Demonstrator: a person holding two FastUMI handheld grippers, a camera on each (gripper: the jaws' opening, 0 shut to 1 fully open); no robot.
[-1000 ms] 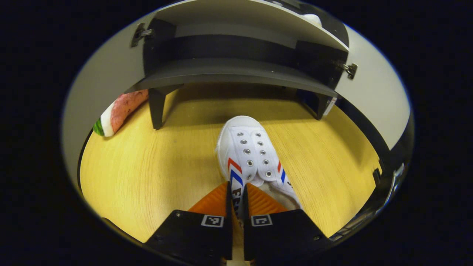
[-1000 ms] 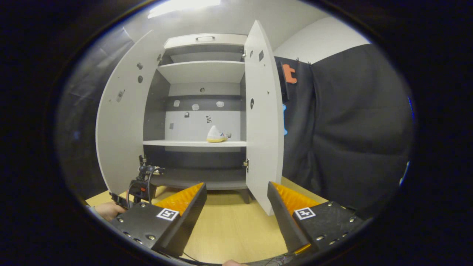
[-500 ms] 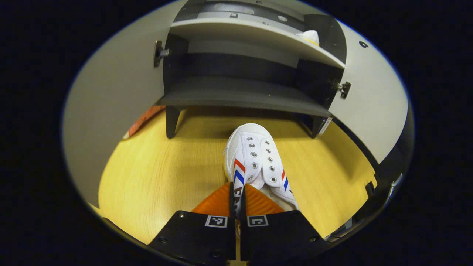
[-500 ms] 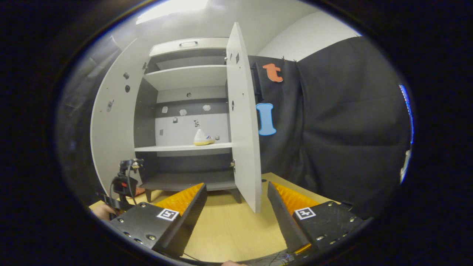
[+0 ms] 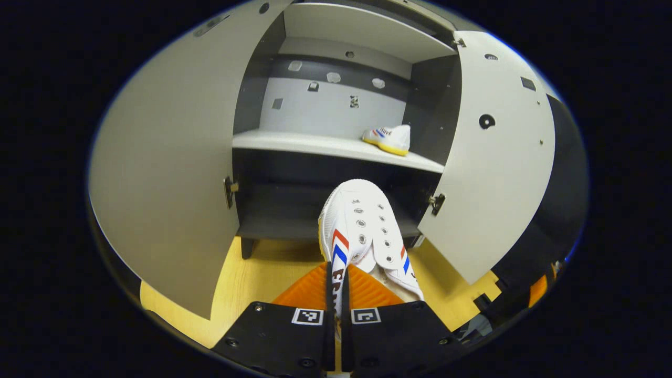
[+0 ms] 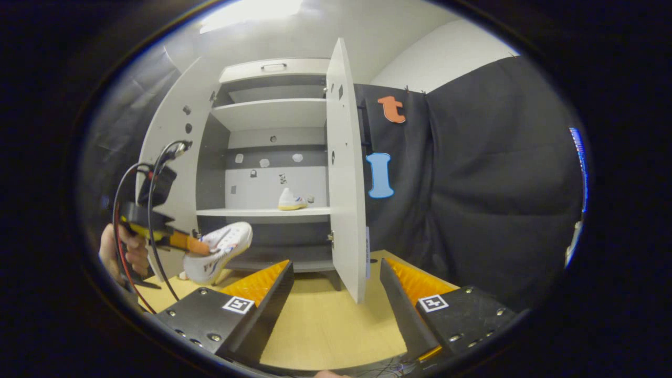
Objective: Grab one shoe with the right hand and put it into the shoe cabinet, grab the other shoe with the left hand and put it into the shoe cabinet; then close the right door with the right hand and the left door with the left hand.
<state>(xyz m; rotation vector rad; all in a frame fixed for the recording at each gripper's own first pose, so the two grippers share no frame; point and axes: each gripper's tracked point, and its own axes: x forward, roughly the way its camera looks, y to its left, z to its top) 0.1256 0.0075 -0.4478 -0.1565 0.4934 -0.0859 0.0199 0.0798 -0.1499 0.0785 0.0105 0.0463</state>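
My left gripper (image 5: 336, 273) is shut on the collar of a white shoe (image 5: 362, 231) with red and blue stripes, lifted off the floor with its toe toward the open shoe cabinet (image 5: 325, 147). The right gripper view shows the same held shoe (image 6: 220, 251) in the air at the left, in front of the lower shelf, with the left gripper (image 6: 178, 242) and a hand (image 6: 123, 252) behind it. A second white shoe (image 5: 389, 138) sits at the right end of the middle shelf (image 6: 293, 200). My right gripper (image 6: 336, 286) is open and holds nothing, back from the cabinet above the wooden floor.
Both cabinet doors stand open: the left door (image 5: 168, 157) and the right door (image 5: 493, 157), whose edge (image 6: 344, 173) rises just ahead of my right gripper. Black cloth wall (image 6: 483, 184) runs along the right. Light wooden floor (image 6: 325, 320) lies in front of the cabinet.
My left gripper has lifted the shoe off the floor and tilted up, so the middle shelf with the other shoe now shows. The right gripper has barely moved.
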